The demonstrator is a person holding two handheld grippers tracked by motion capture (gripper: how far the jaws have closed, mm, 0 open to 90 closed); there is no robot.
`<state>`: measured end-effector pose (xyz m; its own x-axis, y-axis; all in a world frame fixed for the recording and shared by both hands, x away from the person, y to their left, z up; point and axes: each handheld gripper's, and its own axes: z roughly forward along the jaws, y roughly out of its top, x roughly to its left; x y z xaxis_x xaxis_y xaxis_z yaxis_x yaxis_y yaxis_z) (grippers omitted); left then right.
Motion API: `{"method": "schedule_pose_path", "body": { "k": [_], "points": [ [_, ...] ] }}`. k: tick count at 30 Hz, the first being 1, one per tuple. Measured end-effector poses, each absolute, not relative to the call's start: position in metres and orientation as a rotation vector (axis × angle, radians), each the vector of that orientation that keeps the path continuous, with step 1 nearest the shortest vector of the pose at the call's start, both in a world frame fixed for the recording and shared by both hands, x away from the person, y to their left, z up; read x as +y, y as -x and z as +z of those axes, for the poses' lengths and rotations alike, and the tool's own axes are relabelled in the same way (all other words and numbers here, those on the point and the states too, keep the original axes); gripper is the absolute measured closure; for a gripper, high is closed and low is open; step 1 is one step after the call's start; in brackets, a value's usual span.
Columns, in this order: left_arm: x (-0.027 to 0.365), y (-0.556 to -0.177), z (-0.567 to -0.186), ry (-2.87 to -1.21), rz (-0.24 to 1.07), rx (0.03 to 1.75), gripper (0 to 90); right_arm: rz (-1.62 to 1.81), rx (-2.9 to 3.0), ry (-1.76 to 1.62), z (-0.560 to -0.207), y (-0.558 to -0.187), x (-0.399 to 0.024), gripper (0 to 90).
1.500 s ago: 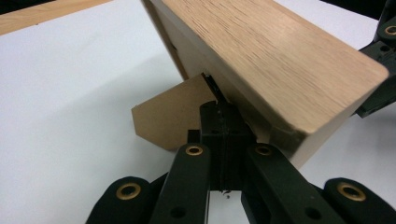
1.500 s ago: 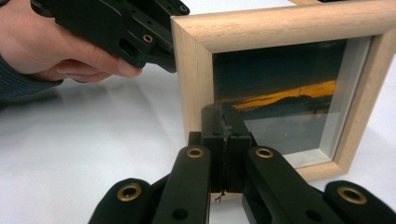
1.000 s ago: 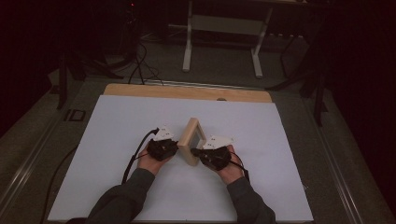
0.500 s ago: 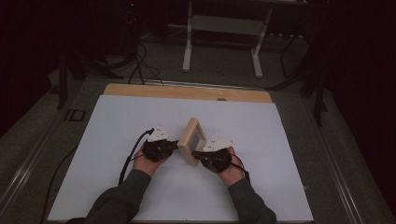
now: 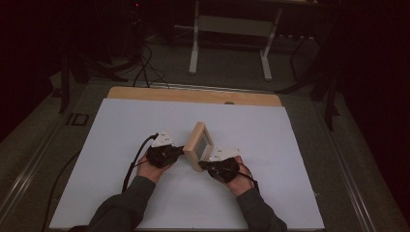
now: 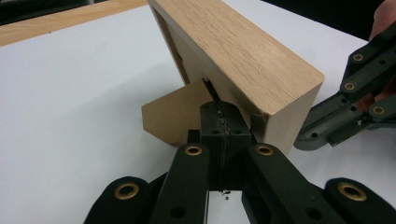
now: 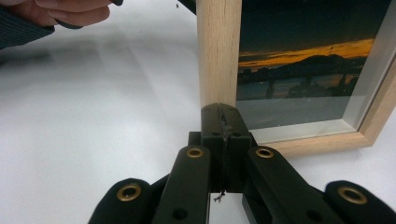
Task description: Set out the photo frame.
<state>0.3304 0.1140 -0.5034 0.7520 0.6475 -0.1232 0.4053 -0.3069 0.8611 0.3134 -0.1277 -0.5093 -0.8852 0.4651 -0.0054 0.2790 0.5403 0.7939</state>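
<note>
— Where's the frame from your seat?

— The wooden picture frame [image 5: 198, 145] stands near the middle of the white counter [image 5: 121, 125], a little toward my near edge, propped on its back stand [image 6: 175, 116].

— And the grippers?

— My left hand-held gripper [image 5: 180, 152] is clenched at the frame's back; my right hand-held gripper [image 5: 202, 166] is clenched at its front corner. Neither holds anything.

dim room, grey floor [image 5: 232, 72], white stand [image 5: 231, 25], floor cables [image 5: 145, 58]
</note>
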Motion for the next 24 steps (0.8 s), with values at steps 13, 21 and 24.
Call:
{"method": "schedule_pose_path", "body": {
  "k": [13,21,24],
  "points": [
    [0.114,-0.336,-0.505,-1.943,0.307,0.821,90.0,1.258,2.562,-0.609,-0.509,-0.313,-0.12,90.0],
    [0.116,-0.34,-0.505,-1.938,0.309,0.833,90.0,1.264,2.559,-0.618,-0.51,-0.315,-0.116,90.0],
    [0.115,-0.341,-0.505,-1.942,0.311,0.834,90.0,1.265,2.557,-0.621,-0.51,-0.315,-0.115,90.0]
  ]
}}
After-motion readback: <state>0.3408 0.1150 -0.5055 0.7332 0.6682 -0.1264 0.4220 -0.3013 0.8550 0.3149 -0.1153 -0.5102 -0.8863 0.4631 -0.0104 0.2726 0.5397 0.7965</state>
